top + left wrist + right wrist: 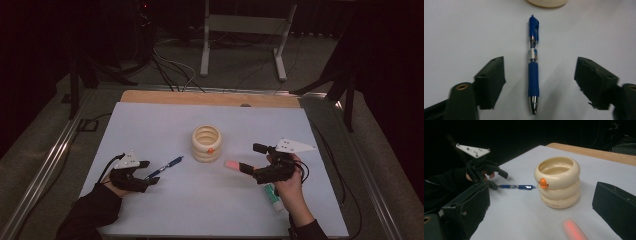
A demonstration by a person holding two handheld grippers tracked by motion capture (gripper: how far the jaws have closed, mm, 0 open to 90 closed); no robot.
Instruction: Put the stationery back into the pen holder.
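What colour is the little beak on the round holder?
Orange. The beak sticks out from the cream holder, clearest in the right gripper view.

Pen (pixel 165 167) flat on the table (pixel 165 210), left of the ringed holder (pixel 207 143), tip toward the left gripper (pixel 148 173), clip end toward the holder. Seen in the left gripper view with its tip end between the 2 jaws, touching neither. Holder upright near the table's middle, behind both grippers. Marker (pixel 231 164) flat on the table to the holder's right and nearer the person, just before the right gripper (pixel 248 158). Tube (pixel 273 197) lying under the right hand (pixel 289 176), toward the table's near edge.
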